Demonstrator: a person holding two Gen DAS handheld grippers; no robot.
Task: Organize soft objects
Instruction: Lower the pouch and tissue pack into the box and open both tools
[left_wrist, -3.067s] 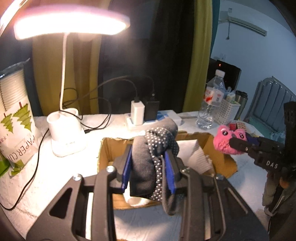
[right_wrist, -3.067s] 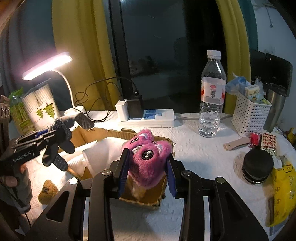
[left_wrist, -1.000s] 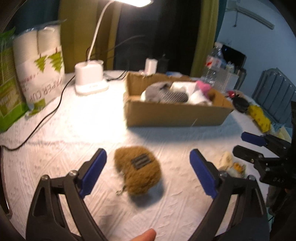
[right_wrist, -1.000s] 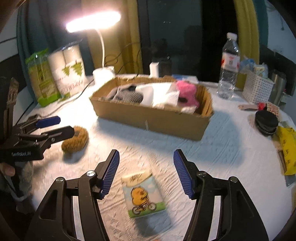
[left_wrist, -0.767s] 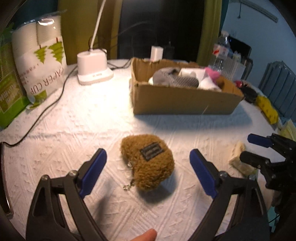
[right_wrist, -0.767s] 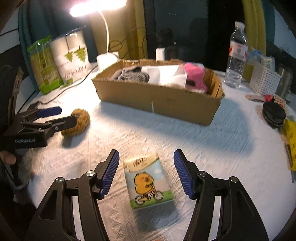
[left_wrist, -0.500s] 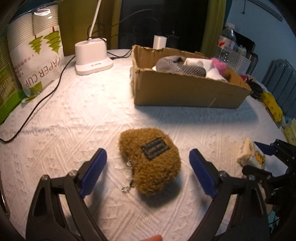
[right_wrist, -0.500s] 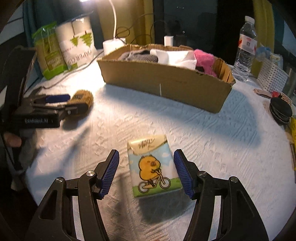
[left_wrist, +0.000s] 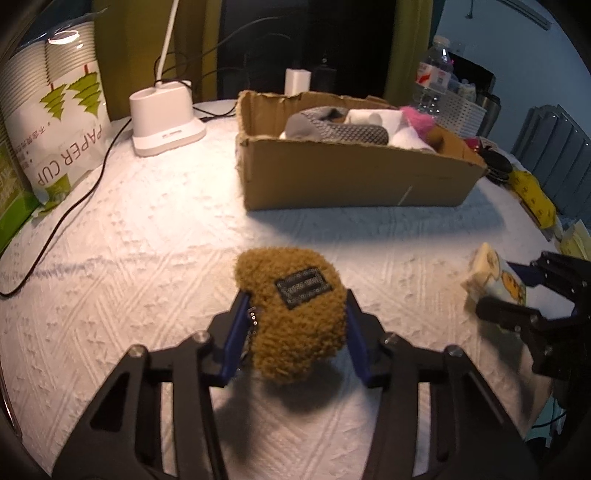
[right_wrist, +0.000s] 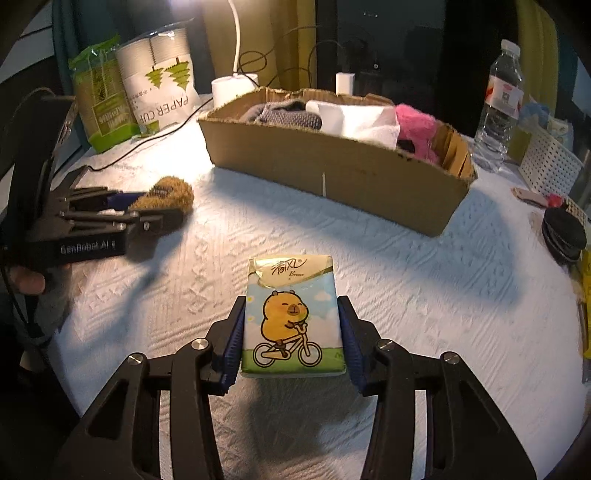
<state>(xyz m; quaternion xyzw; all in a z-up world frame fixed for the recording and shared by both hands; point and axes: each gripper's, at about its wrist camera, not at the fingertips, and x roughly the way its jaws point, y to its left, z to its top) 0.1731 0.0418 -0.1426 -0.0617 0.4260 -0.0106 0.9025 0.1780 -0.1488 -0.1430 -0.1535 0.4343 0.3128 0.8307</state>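
On the white table (left_wrist: 147, 229), the left gripper (left_wrist: 293, 328) clenched a fuzzy brown plush pouch (left_wrist: 295, 310), and the right gripper (right_wrist: 291, 332) clenched a cartoon-printed soft tissue pack (right_wrist: 291, 317), both before the open cardboard box (right_wrist: 332, 173).

A white textured tablecloth (left_wrist: 155, 236) under lamp light; yellow-green curtains (right_wrist: 288, 40) flank what seems a dark window (right_wrist: 399, 40).

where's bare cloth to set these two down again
Bare tablecloth lies between the cardboard box and both grippers, and left of it up to the lamp base. The right edge is crowded: black pouch, white basket.
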